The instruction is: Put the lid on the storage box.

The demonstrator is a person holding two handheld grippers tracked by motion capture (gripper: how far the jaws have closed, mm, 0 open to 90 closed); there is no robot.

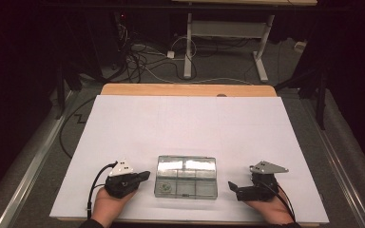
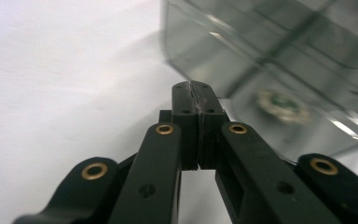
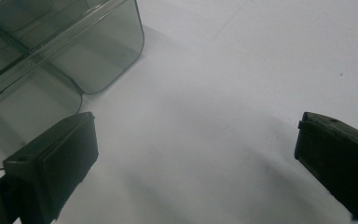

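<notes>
A: What sits on the table?

B: A white sheet covers most of it, matte and smooth, with a strip of pale wood showing at the far edge. Near the front, between the two hands, lies a clear plastic box, rectangular with rounded corners and split by thin walls into compartments.

A: Anything inside?

B: From above, a small round thing shows in the front left compartment. The left gripper view brings it closer: a pale ring with a greenish centre, blurred through the wall, so I cannot tell what it is.

A: And the box itself, close up?

B: Glossy and grey-tinted, with bright glints along the edges. In the right gripper view its rounded corner and a seam between lid and base are plain.

A: The left gripper?

B: Hard black plastic with brass rivets. Its jaws are pressed together, nothing between them, tips just beside the box's left end; whether they touch it I cannot tell.

A: The right gripper?

B: Its jaws stand wide apart, flat black pads with bare white sheet between them. One pad lies near the box's corner, apart from it.

A: The hands?

B: The left hand and right hand come in at the bottom edge, each gripper topped by a grey three-cornered plate.
</notes>
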